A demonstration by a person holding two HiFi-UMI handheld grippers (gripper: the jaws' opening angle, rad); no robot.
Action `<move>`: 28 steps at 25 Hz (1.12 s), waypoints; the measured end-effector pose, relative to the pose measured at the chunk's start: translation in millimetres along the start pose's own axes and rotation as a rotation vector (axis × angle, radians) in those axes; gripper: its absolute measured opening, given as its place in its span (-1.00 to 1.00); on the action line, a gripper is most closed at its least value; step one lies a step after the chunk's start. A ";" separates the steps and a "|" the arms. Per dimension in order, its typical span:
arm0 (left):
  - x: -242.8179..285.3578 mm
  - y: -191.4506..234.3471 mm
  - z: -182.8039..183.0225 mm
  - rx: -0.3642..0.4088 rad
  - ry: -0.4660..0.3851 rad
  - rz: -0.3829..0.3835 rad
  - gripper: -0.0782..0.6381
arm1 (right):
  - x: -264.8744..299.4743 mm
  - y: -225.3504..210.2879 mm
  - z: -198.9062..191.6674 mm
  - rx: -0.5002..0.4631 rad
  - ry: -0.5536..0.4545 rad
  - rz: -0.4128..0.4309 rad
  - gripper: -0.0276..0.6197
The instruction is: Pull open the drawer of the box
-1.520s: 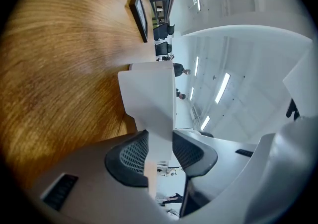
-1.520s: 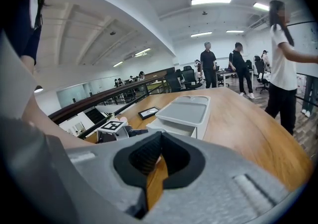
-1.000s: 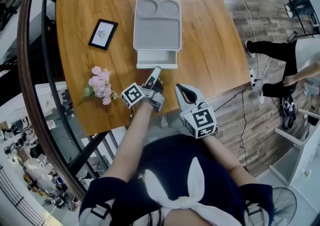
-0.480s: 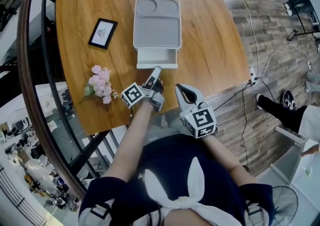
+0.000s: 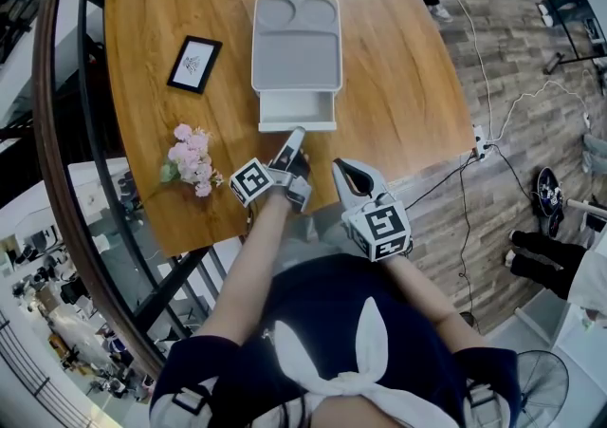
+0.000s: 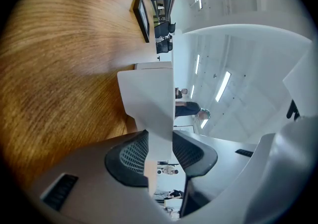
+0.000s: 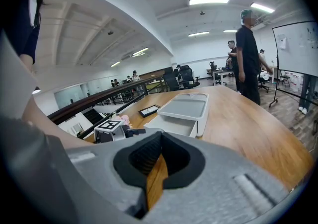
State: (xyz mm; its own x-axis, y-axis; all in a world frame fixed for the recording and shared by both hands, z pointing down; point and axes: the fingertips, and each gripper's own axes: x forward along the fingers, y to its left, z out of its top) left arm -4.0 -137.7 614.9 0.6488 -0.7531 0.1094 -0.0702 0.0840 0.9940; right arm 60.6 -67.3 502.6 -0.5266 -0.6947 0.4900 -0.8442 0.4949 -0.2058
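Both pads of your left gripper pinch the drawer front, partly out of the box on the table. Your right gripper is closed and empty. The picture frame print is too small to read.

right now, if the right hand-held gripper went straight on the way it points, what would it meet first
Probably the wooden table top, just short of the open drawer: the right hand-held gripper tilts down at bare wood. Depth is hard to judge.
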 end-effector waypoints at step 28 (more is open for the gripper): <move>-22.1 1.4 -14.2 -0.002 0.001 0.004 -0.33 | -11.0 9.1 -8.7 0.004 -0.005 0.000 -0.92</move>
State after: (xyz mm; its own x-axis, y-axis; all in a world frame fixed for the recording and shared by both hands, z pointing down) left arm -7.8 -111.6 613.9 0.6492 -0.7522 0.1132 -0.0710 0.0882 0.9936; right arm 59.5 -50.6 502.6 -0.5272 -0.6972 0.4858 -0.8445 0.4929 -0.2092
